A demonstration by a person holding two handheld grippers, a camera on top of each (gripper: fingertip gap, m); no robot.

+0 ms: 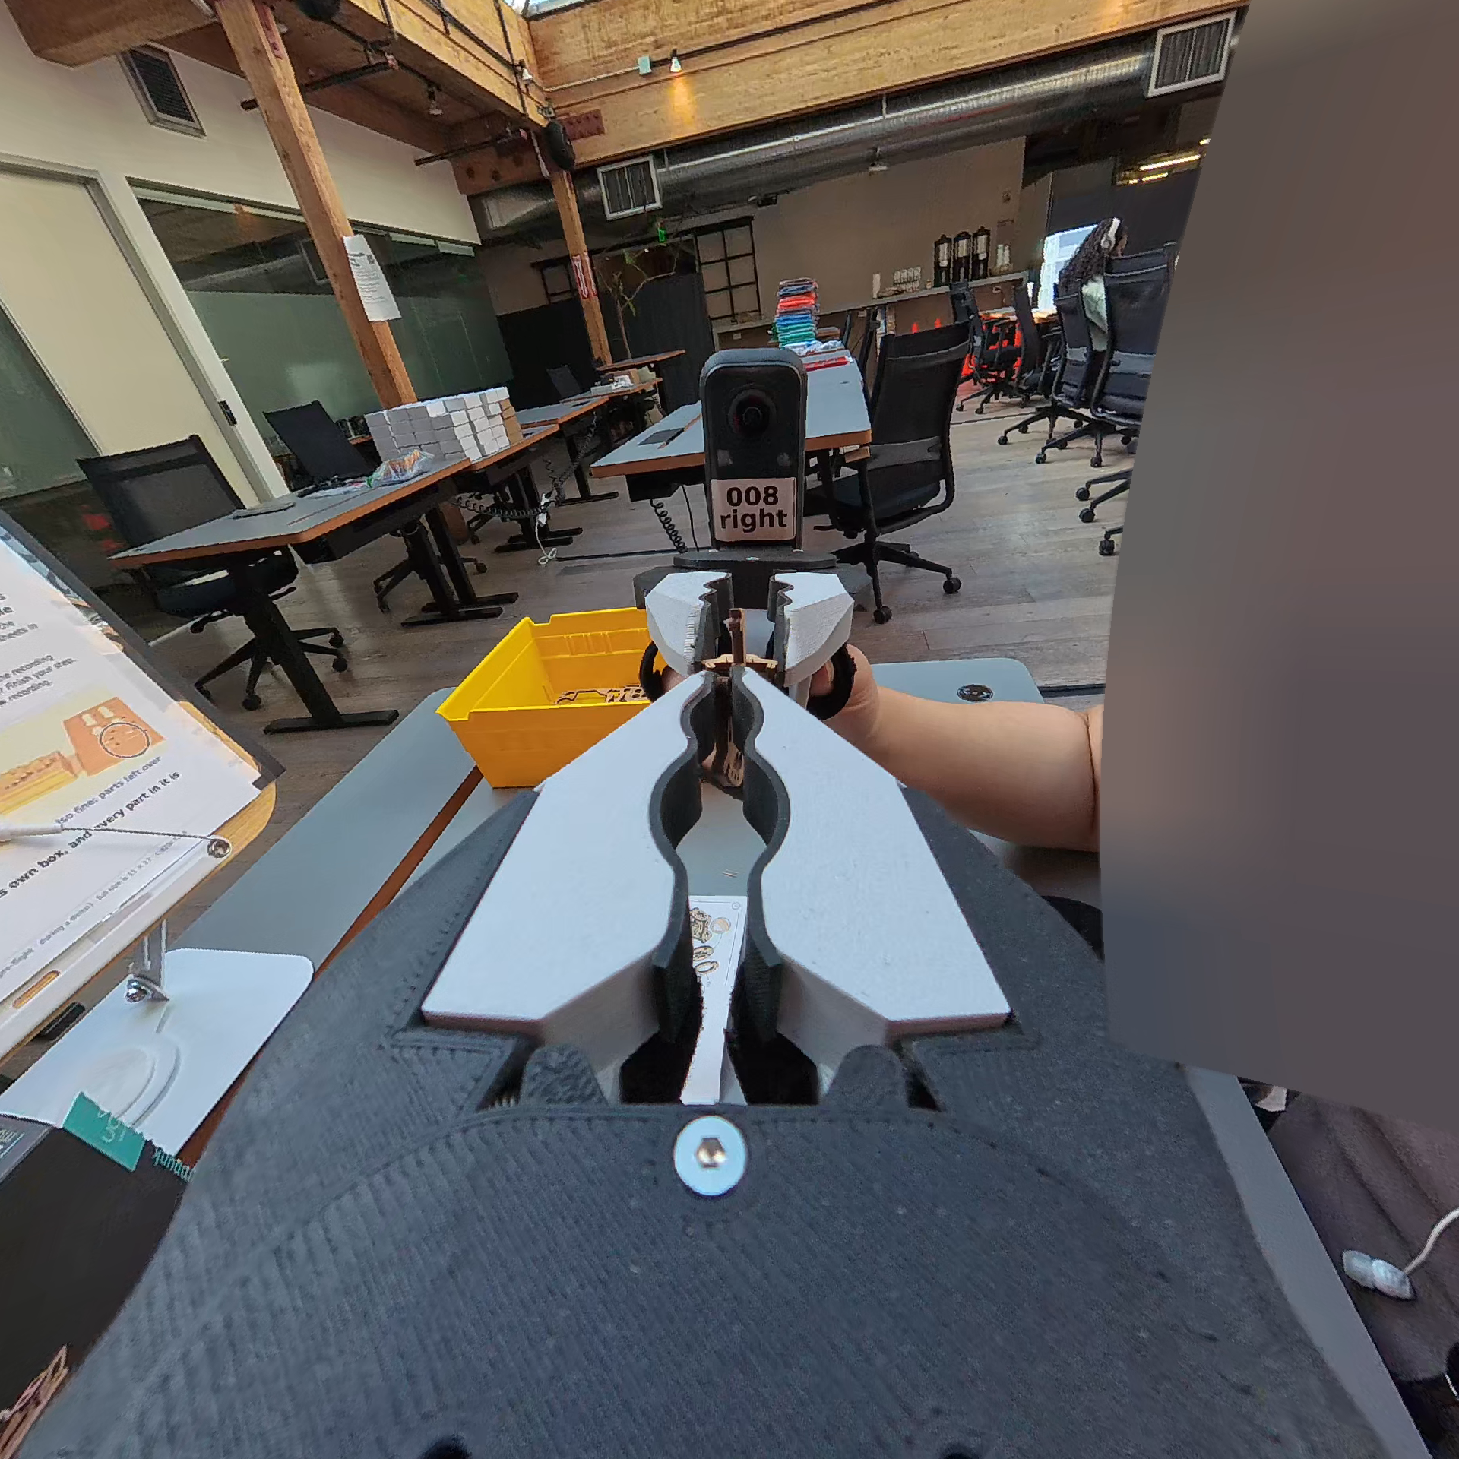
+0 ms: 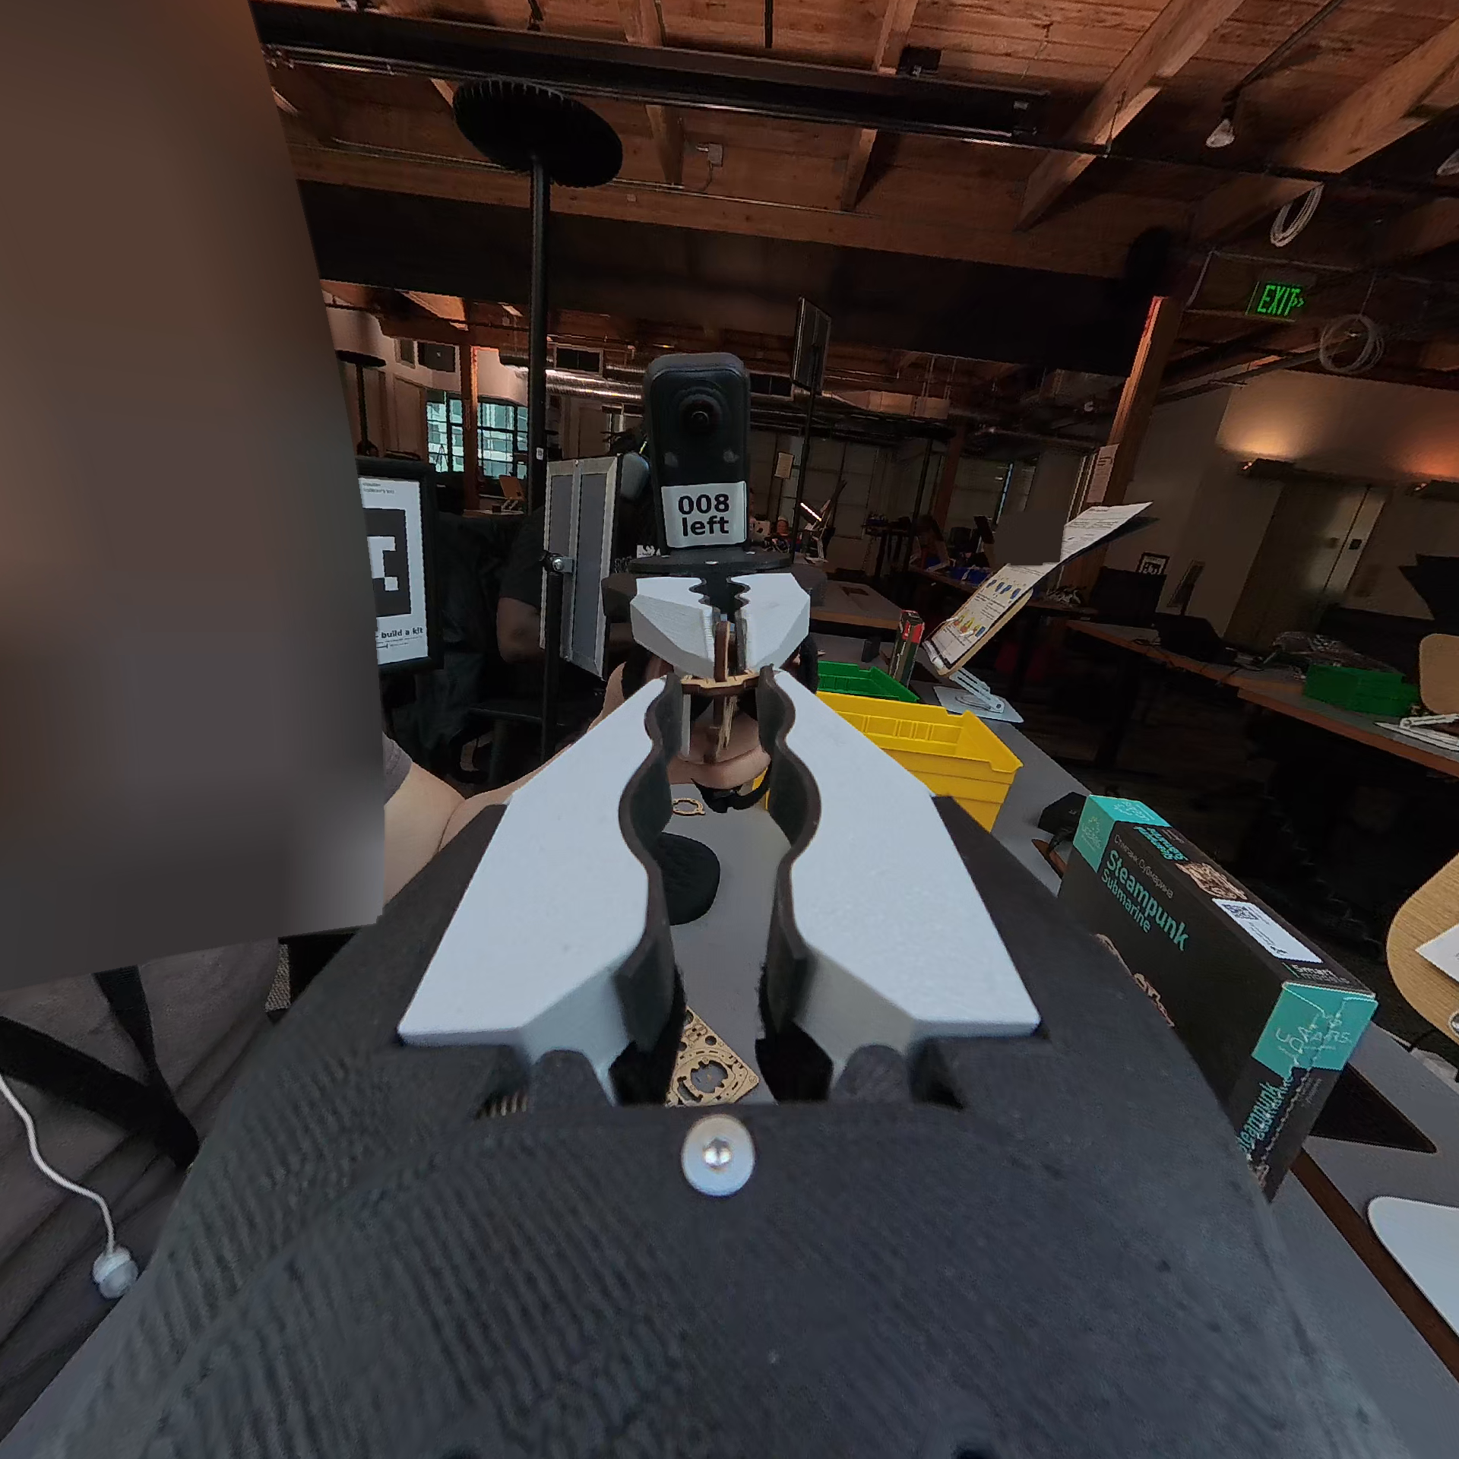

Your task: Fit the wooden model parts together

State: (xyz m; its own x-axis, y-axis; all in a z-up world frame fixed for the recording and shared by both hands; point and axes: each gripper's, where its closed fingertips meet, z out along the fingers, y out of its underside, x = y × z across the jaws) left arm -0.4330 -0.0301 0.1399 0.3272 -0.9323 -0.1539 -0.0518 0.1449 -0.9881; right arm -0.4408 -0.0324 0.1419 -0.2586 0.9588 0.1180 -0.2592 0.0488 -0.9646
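Left wrist view: the left tongs [image 1: 725, 695] pinch a small wooden assembly [image 1: 728, 742] at their tips, held in the air above the grey desk [image 1: 379, 860]. The right tongs [image 1: 748, 624] face them head-on, tip to tip, and pinch a thin wooden piece [image 1: 736, 631] that meets the assembly. A yellow bin [image 1: 545, 710] sits behind on the desk with more wooden parts [image 1: 604, 695] in it. An instruction sheet [image 1: 103, 758] stands on a holder to the left.

Right wrist view: the right tongs [image 2: 714, 680] grip a flat cross-shaped wooden piece [image 2: 714, 683]; the left tongs [image 2: 720, 624] opposite clamp the upright wooden assembly [image 2: 722, 639]. The two are touching; whether the joint is fully seated cannot be told. A cut-out wooden sheet [image 2: 703, 1074] lies on the desk below, and the kit box [image 2: 1216, 971] stands to the right.

Assessment: the model appears at an early stage. One joint is in hand; the parts in the bin and sheet suggest much remains.
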